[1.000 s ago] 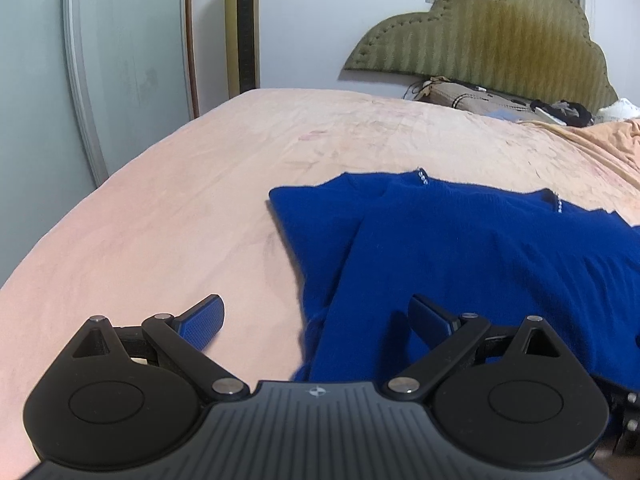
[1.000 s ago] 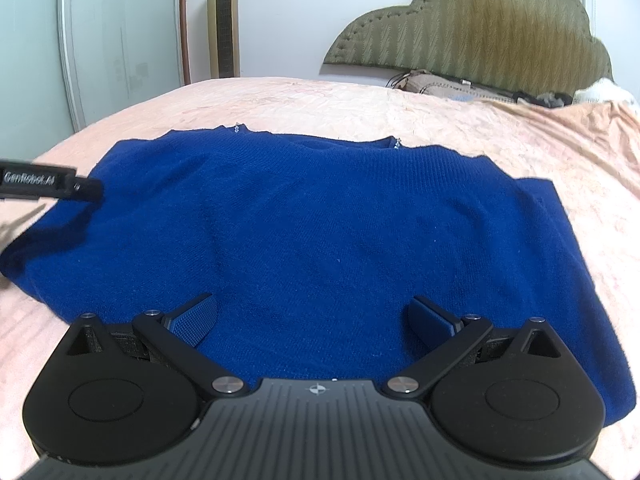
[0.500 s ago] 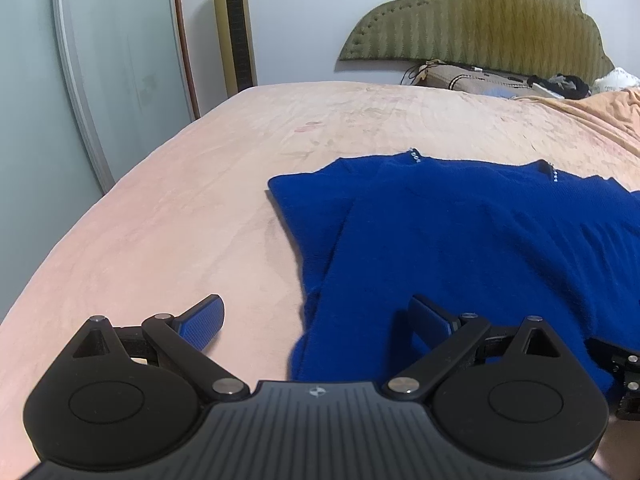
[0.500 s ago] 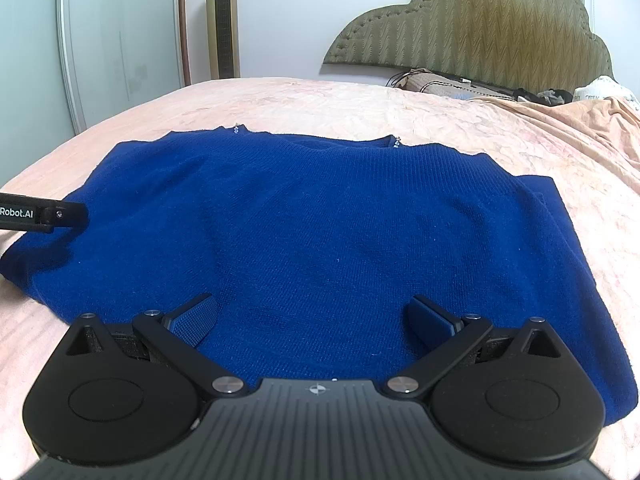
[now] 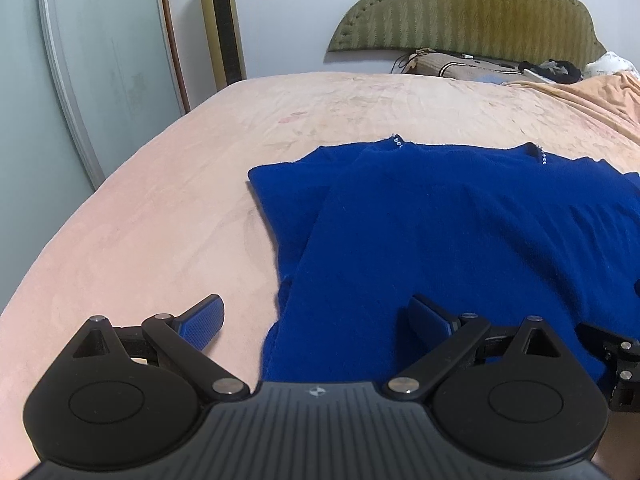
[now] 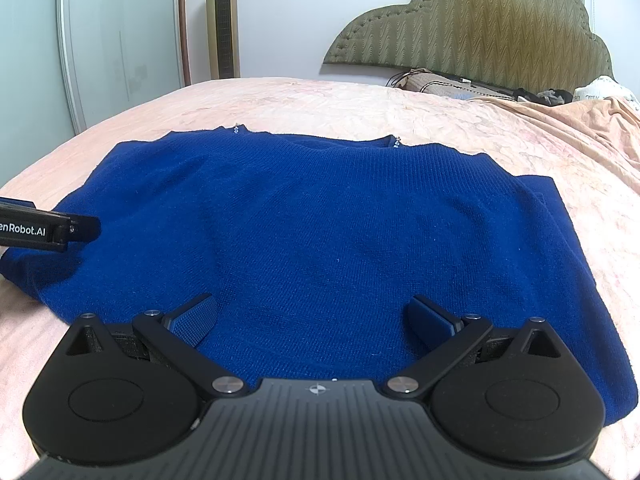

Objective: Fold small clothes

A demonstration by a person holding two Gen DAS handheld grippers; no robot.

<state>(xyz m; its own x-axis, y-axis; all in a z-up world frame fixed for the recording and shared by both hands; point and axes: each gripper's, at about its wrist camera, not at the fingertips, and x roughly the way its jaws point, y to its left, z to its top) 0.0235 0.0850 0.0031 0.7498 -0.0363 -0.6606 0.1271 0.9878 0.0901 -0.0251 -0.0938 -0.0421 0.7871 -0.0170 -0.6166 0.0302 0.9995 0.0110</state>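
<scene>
A royal-blue knit sweater (image 6: 340,236) lies flat on the pink bedsheet (image 6: 320,100), neckline away from me, small beads at both collar ends. Its sleeve on the left side is folded in over the body (image 5: 460,240). My left gripper (image 5: 316,320) is open above the sweater's near left corner, one finger over bare sheet and the other over the knit. My right gripper (image 6: 312,320) stands open over the sweater's near hem, nothing between its fingers. The left gripper's side also shows at the left edge of the right wrist view (image 6: 48,230).
A padded olive headboard (image 6: 480,32) stands at the far end, with a pillow and dark items (image 6: 544,94) before it. A rumpled peach blanket (image 6: 580,116) lies far right. A gold tower fan (image 6: 223,20) and a sliding door (image 6: 120,40) are on the left.
Both grippers have shifted slightly forward and lower toward the sweater's near edge. The left gripper reaches further in over the sweater's left edge. Both stay open; the sweater has not moved.
</scene>
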